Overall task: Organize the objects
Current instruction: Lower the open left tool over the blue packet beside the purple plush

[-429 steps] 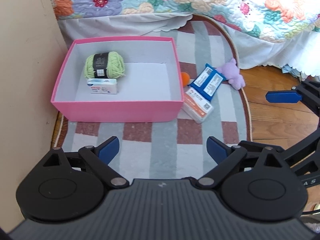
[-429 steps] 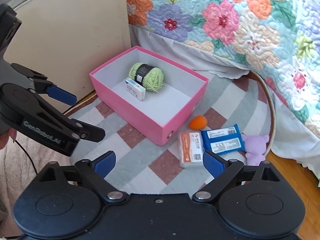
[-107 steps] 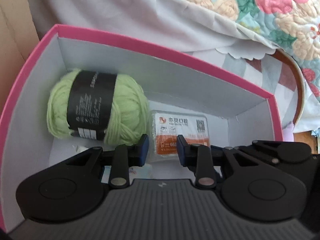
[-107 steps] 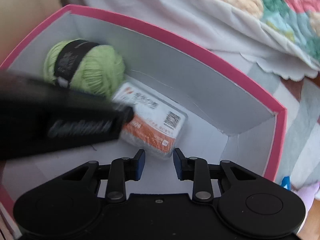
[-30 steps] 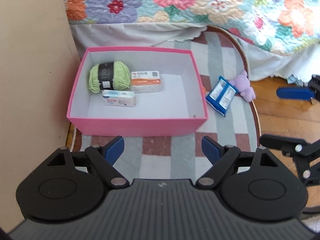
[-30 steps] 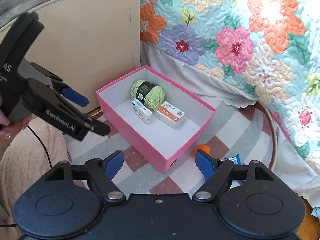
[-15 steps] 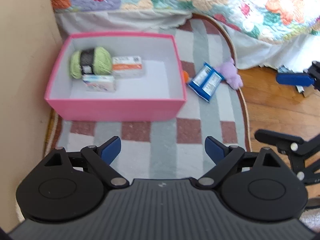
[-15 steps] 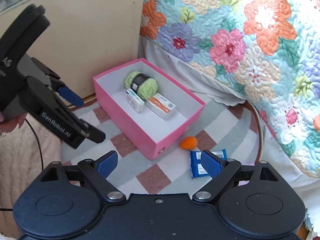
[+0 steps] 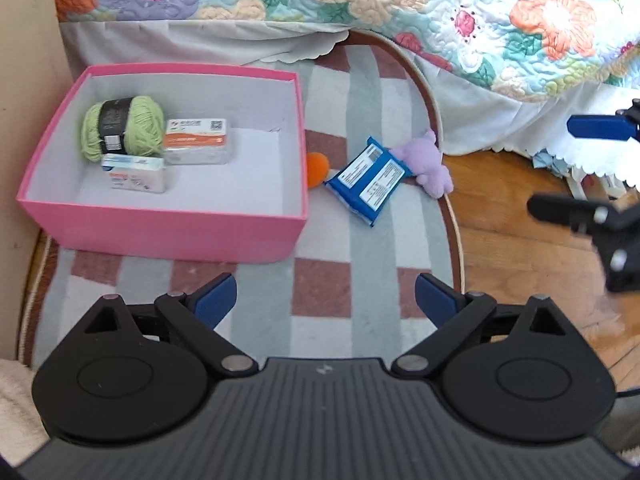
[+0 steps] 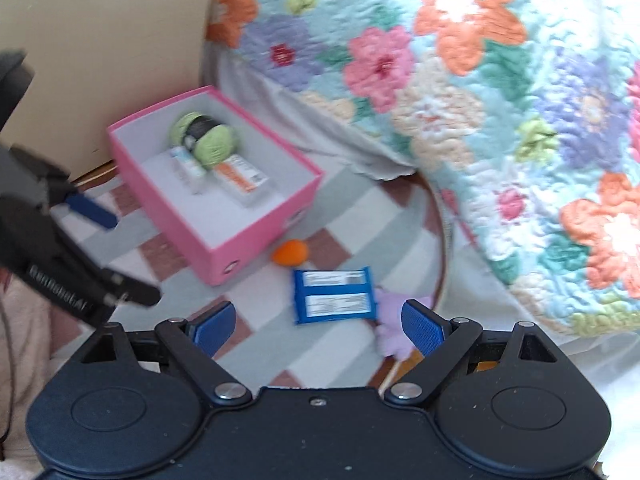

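Striped and checked rug (image 9: 360, 280) underfoot, beside a bed draped in a floral quilt (image 9: 400, 0), and both grippers hover above it. Left gripper (image 9: 326, 300): jaws wide and opening further, nothing between them, only rug below. Right gripper (image 10: 316, 326): jaws spread wide, empty, with the blue rectangular foil packet (image 10: 334, 294) lying on the rug just beyond them. Touching the packet's far end is a small purple plush toy (image 9: 430, 164); a small orange ball (image 9: 318, 164) sits against the pink cardboard box (image 9: 160, 232). Inside the box: a green yarn ball with a black band (image 9: 122, 126), an orange-and-white packet (image 9: 198, 146) and a small white carton (image 9: 134, 172), clustered together at one end.
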{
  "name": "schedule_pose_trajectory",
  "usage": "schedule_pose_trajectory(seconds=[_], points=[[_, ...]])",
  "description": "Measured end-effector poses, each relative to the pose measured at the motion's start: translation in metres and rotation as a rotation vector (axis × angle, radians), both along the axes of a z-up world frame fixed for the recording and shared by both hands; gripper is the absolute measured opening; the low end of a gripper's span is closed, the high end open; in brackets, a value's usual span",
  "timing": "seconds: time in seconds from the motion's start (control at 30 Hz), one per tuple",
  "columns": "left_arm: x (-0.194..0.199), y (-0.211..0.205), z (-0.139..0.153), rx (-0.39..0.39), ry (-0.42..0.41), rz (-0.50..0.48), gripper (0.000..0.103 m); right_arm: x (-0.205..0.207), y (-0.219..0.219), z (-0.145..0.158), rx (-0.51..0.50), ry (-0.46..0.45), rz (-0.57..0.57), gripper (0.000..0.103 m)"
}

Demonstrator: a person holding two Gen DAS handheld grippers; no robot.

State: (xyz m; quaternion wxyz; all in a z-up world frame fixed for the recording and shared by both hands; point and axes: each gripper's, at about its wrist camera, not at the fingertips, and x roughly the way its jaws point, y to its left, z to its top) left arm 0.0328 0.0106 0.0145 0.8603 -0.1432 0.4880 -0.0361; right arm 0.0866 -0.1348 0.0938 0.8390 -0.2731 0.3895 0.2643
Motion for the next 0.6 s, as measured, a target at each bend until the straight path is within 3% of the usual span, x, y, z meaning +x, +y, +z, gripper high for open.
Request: schedule_pose_trajectory(seconds=[0.17,0.3,0.43,0.6], points=[[0.016,-0.018,-0.014,-0.083,0.000,-0.030,0.097,0.023,-0.026,-0.008,0.144,-0.051,-0.007,0.098],[0.031,-0.043,-0.021,-0.041,-0.035,-0.088,0.097,0.042,-0.029,-0.031,0.100,-0.084,-0.008,0.100],[0.046,-0.059,-0.029,-0.027,-0.074,-0.104,0.095,0.067,-0.038,-0.050,0.114,0.016,0.028,0.100],[0.061,-0.080,-0.045,0.003,-0.079,-0.126,0.094,0.100,-0.057,-0.062,0.208,0.118,-0.020,0.100]])
